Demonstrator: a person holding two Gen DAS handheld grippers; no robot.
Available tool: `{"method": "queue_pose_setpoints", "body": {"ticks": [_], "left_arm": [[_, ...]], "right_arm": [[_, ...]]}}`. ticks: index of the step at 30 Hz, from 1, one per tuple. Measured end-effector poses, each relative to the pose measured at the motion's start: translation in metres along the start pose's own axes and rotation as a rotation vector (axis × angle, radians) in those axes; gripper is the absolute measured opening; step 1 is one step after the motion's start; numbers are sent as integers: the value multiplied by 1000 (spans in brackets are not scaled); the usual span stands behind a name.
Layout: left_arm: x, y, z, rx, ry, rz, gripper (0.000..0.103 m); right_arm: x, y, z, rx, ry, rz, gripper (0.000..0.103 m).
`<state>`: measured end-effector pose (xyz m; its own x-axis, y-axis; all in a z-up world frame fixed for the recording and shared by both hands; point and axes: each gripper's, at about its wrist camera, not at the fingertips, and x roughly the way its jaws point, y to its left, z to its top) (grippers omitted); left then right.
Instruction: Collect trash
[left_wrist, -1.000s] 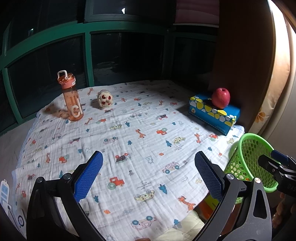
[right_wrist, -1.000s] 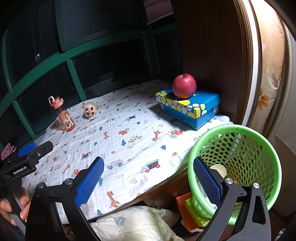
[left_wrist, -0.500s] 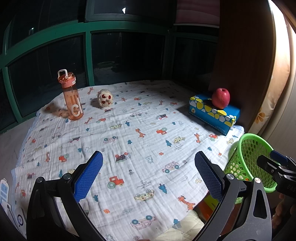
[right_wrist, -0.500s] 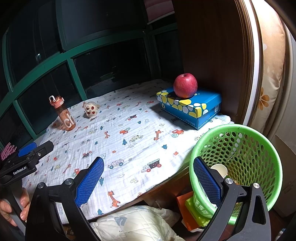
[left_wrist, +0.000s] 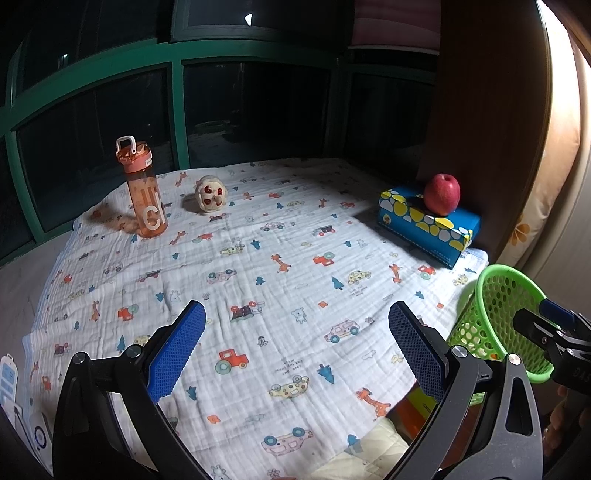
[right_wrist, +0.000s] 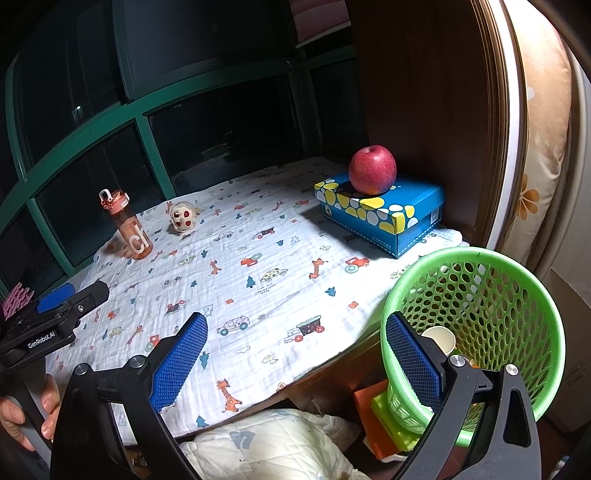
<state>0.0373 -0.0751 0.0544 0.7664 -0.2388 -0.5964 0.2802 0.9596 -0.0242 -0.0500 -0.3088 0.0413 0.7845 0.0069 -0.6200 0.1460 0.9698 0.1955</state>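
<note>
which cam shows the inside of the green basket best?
Right wrist. It looks down into the green basket, showing the full rim, mesh wall and a paper cup inside. The left wrist view catches only its outer side at the frame edge, partly behind the right gripper; contents hidden.

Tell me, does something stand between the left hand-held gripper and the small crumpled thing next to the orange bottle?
Nothing visible does. The left hand-held gripper is open, and only bare printed cloth lies between it and the crumpled thing. The orange bottle stands off to the left, apart from it.
</note>
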Motion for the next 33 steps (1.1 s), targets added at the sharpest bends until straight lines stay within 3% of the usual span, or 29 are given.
{"method": "queue_pose_setpoints", "body": {"ticks": [33], "left_arm": [[0, -1, -8, -17, 8, 9, 98]], "right_arm": [[11, 6, -1, -16, 22, 24, 94]]}}
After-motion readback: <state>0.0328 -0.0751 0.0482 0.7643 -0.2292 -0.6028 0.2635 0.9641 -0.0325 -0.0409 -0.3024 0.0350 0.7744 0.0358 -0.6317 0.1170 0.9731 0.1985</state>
